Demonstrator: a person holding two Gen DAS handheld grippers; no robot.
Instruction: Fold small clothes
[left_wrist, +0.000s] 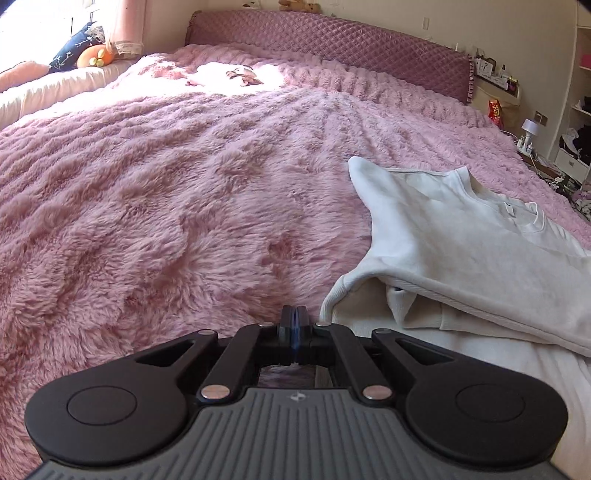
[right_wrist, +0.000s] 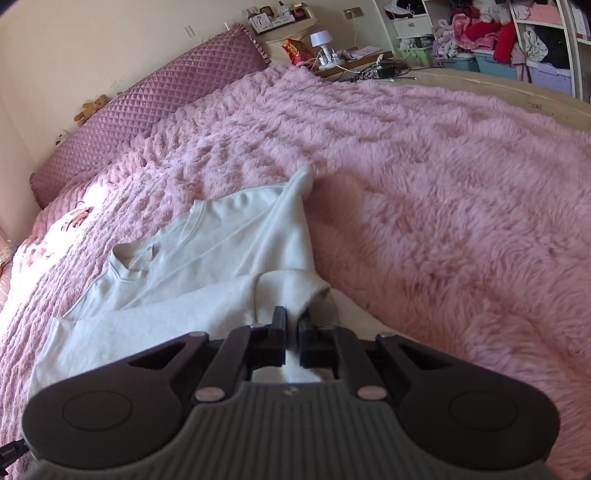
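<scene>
A white long-sleeved top (left_wrist: 461, 236) (right_wrist: 207, 251) lies on the pink fluffy blanket (left_wrist: 166, 206), partly folded, with its neckline (right_wrist: 129, 264) showing and a sleeve laid across the body. In the left wrist view my left gripper (left_wrist: 294, 323) is shut just left of the top's near cuff (left_wrist: 338, 295); its pads meet with no cloth between them, and pink fur shows beneath. In the right wrist view my right gripper (right_wrist: 292, 326) is over the top's near edge, and its two fingers pinch a fold of the white fabric.
The quilted purple headboard (left_wrist: 332, 40) (right_wrist: 140, 107) runs along the far side. A small garment (left_wrist: 236, 74) lies in a sunlit patch near it. A bedside table with a lamp (right_wrist: 319, 42) and shelves full of clothes (right_wrist: 517, 40) stand beyond the bed.
</scene>
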